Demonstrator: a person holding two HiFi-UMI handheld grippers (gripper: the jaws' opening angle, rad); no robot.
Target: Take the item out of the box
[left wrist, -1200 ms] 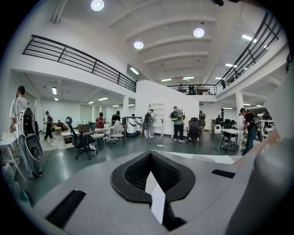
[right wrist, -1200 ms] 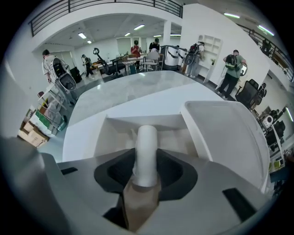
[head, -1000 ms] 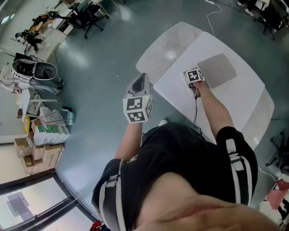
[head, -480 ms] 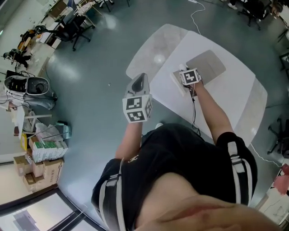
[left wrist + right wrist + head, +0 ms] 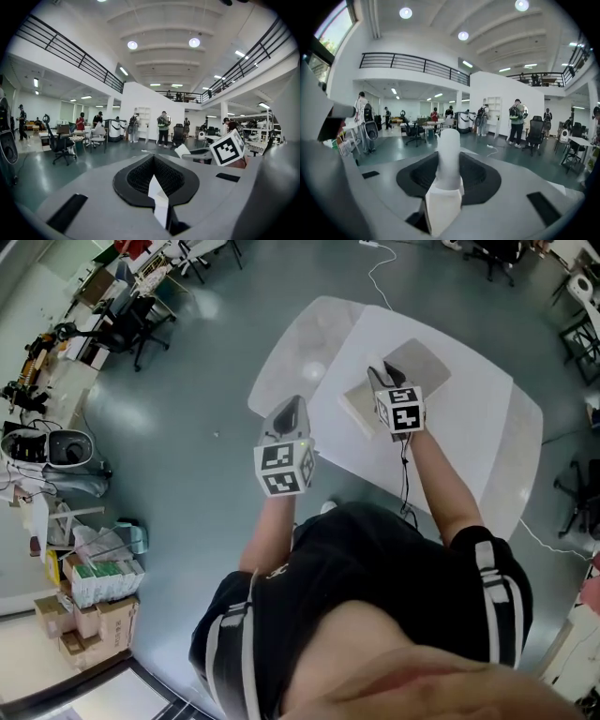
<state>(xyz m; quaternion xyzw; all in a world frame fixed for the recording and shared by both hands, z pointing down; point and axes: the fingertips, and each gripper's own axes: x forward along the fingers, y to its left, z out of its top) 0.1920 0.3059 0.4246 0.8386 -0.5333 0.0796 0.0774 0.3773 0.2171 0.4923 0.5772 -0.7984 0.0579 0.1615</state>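
Note:
A flat pale box (image 5: 356,405) lies near the left edge of the white table (image 5: 469,427), beside a grey flat pad (image 5: 424,362). My right gripper (image 5: 380,379) hovers over the box and the pad, jaws together, nothing between them; its marker cube (image 5: 401,409) faces up. My left gripper (image 5: 292,407) hangs over the floor left of the table, also shut and empty. Both gripper views look level across the hall, not at the box. In the left gripper view the left gripper (image 5: 154,187) shows, with the right gripper's marker cube (image 5: 227,147) beyond it.
A second, greyer table top (image 5: 300,343) juts out behind the white one. A cable (image 5: 375,268) runs over the floor beyond. Cardboard boxes (image 5: 89,610) stand far left, office chairs (image 5: 141,320) at upper left. People stand far off in the hall (image 5: 518,119).
The right gripper has drawn back from the grey pad and risen; the pale box now shows beside it. The left gripper has stayed put.

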